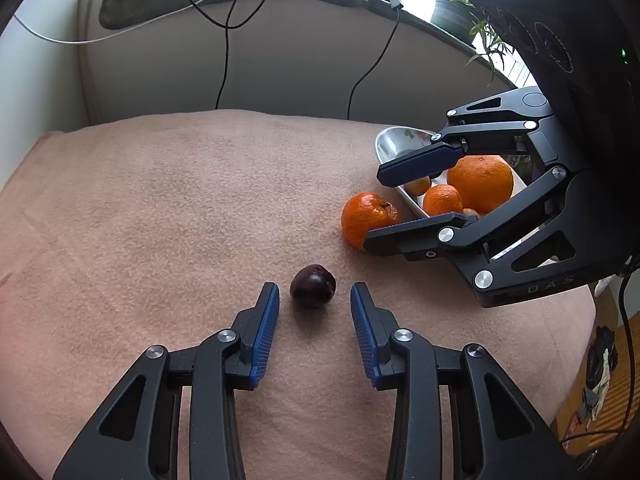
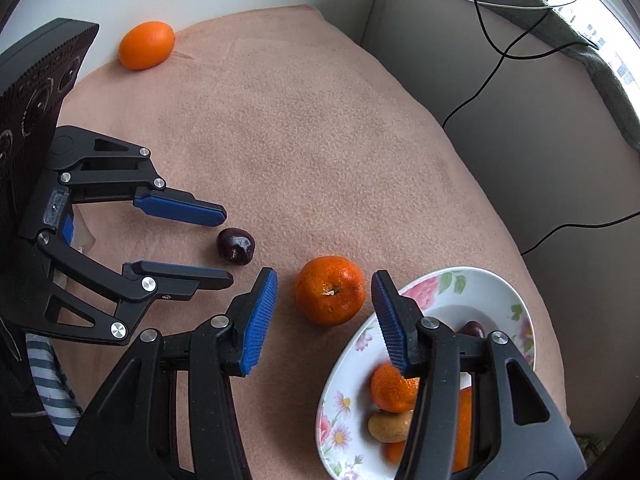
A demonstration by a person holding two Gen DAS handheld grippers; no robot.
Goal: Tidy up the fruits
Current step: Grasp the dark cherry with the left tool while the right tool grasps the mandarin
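Fruits lie scattered over the pinkish-beige fleece blanket (image 1: 160, 208). A small dark red cherry (image 1: 313, 286) rests on the blanket just beyond the tips of my left gripper (image 1: 315, 294), whose jaws are spread wide with the cherry lined up with the gap, touching neither blue pad. In my right wrist view the same cherry (image 2: 235, 246) sits just past the left gripper's (image 2: 228, 244) fingertips.

To the right of the cherry, a round orange mandarin with a dry stem scar (image 2: 330, 290) rests on the blanket between the tips of my right gripper (image 2: 324, 280), whose jaws are spread too, not touching the fruit. From my left wrist view the mandarin (image 1: 366, 218) lies partly behind the right gripper's (image 1: 374, 208) lower finger.

Just right of the mandarin stands a white oval porcelain dish with a pink flower print (image 2: 480, 284). It holds a large orange (image 1: 480, 184), a smaller mandarin (image 2: 390, 390), a yellowish-brown oval fruit (image 2: 388, 426) and another dark cherry (image 2: 474, 328).

Far off at the blanket's far left edge lies an oval orange fruit (image 2: 147, 45), well apart from everything else. Black cables (image 1: 226, 40) hang down the wall behind.
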